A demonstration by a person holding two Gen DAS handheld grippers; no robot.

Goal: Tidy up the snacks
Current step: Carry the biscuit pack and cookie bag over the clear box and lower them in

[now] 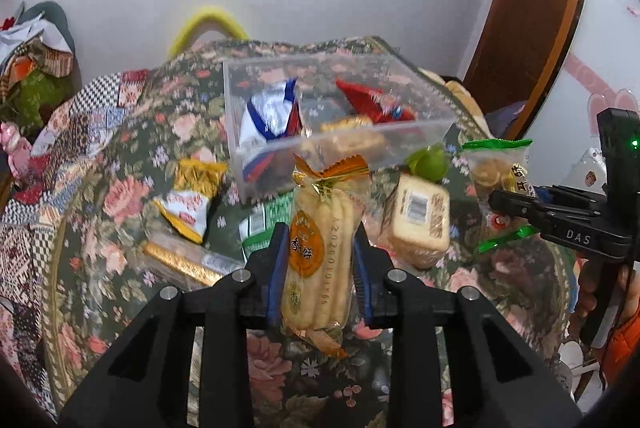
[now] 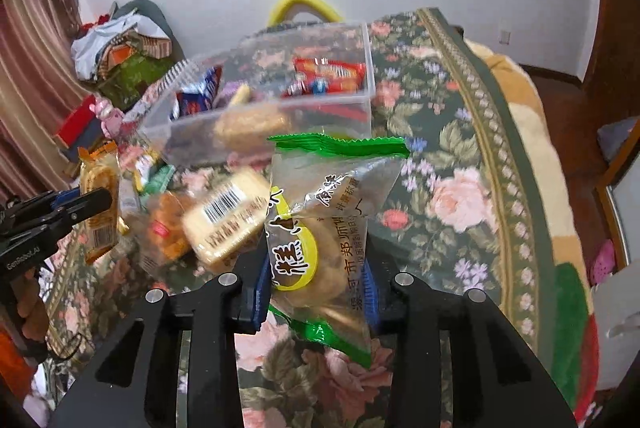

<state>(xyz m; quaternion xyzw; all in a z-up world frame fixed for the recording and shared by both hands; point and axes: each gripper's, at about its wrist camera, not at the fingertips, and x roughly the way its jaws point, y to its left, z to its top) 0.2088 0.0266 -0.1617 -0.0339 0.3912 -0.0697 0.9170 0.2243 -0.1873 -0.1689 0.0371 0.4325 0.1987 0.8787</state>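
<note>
My left gripper (image 1: 320, 252) is shut on a gold-trimmed biscuit pack (image 1: 318, 248), held upright above the floral cloth, in front of the clear plastic box (image 1: 436, 126). My right gripper (image 2: 318, 268) is shut on a green-edged clear cake bag (image 2: 332, 220), held right of the box (image 2: 370, 68). The box holds a blue-white packet (image 1: 272, 116), a red packet (image 2: 328, 74) and a biscuit pack. In the left wrist view the right gripper (image 1: 508, 206) shows at the right with its bag (image 1: 496, 172). In the right wrist view the left gripper (image 2: 94, 204) shows at the left with its pack (image 2: 100, 204).
Loose snacks lie on the floral cloth (image 2: 460, 164): a barcoded cake block (image 1: 422, 220), a yellow-white packet (image 1: 188, 204), a gold stick pack (image 1: 180, 264), an orange snack (image 2: 168, 228). A yellow chair back (image 1: 208, 24) stands behind; piled clothes (image 2: 120, 48) at the left.
</note>
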